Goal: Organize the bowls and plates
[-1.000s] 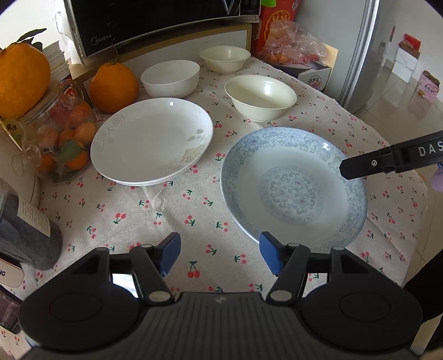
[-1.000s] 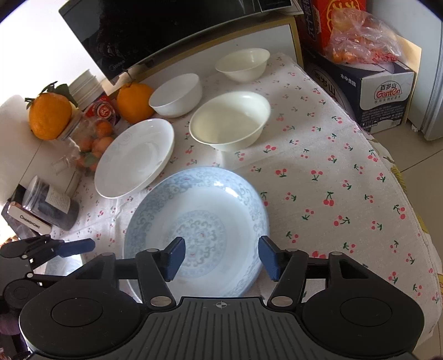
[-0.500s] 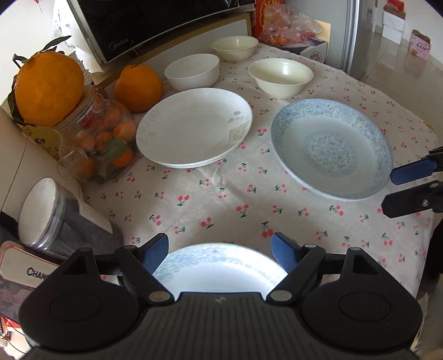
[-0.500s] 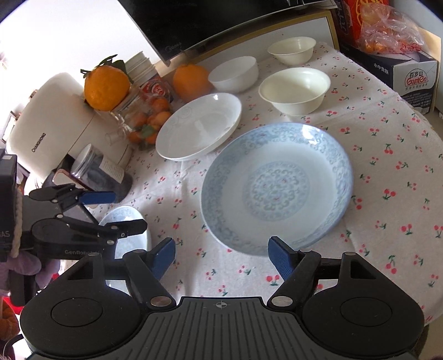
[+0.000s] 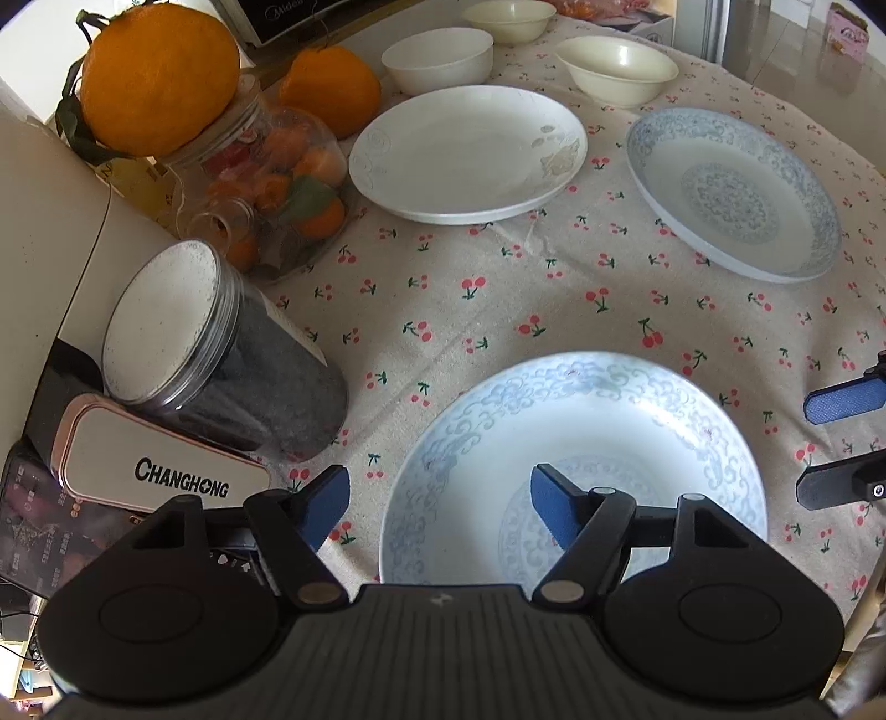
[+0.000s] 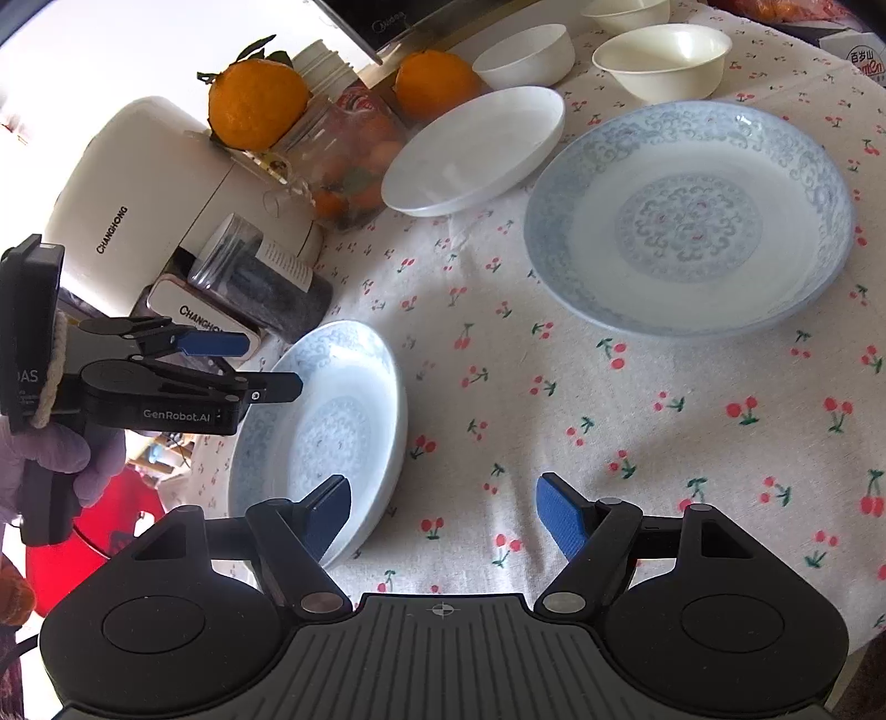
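A small blue-patterned plate (image 5: 576, 443) lies on the cherry-print cloth near the table's front edge. My left gripper (image 5: 440, 504) hangs over its left rim with its jaws closing. The rim is between the pads, which are not pressing on it. My right gripper (image 6: 446, 512) is open over bare cloth, its left finger above the small plate (image 6: 321, 432). My left gripper (image 6: 268, 365) shows at that plate's far rim. Farther back are a large blue plate (image 6: 686, 221), a white plate (image 6: 476, 149), a white bowl (image 6: 526, 52) and two cream bowls (image 6: 662, 58).
At the left stand a dark-filled jar (image 5: 221, 354), a white Changhong appliance (image 6: 138, 205), a glass jar of small oranges (image 5: 277, 183) and two big oranges (image 5: 158, 77). A phone (image 5: 50, 531) lies at the left edge. The table drops off at the right.
Both grippers have drawn back toward the near left of the table. The small blue plate has come into view under the left gripper. The large blue plate now lies farther off.
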### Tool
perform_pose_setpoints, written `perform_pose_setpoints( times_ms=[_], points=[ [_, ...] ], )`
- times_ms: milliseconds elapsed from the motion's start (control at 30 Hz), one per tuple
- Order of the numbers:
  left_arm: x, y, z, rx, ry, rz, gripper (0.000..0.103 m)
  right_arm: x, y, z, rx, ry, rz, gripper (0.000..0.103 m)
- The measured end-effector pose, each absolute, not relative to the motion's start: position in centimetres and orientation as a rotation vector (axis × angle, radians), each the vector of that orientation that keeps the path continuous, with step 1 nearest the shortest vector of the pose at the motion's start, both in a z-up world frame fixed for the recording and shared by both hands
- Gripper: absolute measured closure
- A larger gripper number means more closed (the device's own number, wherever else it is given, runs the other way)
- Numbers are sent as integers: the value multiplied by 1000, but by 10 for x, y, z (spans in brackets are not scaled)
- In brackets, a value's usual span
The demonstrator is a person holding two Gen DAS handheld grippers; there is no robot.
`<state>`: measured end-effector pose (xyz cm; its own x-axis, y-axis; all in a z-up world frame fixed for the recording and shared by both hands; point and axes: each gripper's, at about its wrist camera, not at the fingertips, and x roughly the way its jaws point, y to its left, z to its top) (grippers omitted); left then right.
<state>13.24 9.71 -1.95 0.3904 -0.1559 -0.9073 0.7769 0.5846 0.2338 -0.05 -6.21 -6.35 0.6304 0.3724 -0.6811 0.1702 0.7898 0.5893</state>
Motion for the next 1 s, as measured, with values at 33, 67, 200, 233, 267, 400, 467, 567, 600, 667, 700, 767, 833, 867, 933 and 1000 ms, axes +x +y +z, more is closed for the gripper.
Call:
perform_pose_setpoints(
  times_ms=[33,67,200,233,267,400,467,567,600,667,700,767,833,867,933,1000],
  points=[
    [134,98,-21,744,1004,-659,38,0,-58,-65,679,899,130,28],
    [136,99,-23,752,1009,-651,39,0,-54,-67,686,902,133,28],
    [143,106,-26,752,1032,-642,45,0,-40,-73,694,893,146,28],
    [144,107,-27,746,1038,-643,48,0,-36,-73,691,889,148,27],
    [146,108,-28,739,1045,-647,49,1,-32,-73,688,886,152,27],
    [149,112,-34,731,1075,-650,56,4,-21,-74,693,879,171,28],
    [150,113,-37,736,1088,-647,60,5,-16,-73,685,865,169,31],
    [151,117,-38,715,1098,-648,64,6,-12,-73,675,846,158,38],
    [152,119,-37,704,1103,-649,66,6,-12,-73,671,840,150,40],
    [152,121,-37,684,1113,-656,70,7,-10,-74,662,834,139,51],
    [152,121,-36,676,1119,-662,74,8,-9,-75,658,831,135,53],
    [150,120,-35,669,1119,-668,79,10,-7,-77,647,829,125,69],
    [147,120,-34,676,1107,-663,79,12,-7,-79,642,836,115,79],
    [145,119,-34,676,1097,-658,80,11,-7,-79,641,834,110,82],
    [142,118,-33,677,1076,-652,82,12,-10,-80,645,839,112,85],
    [141,115,-32,676,1060,-647,83,12,-15,-80,657,843,114,85]
  ],
)
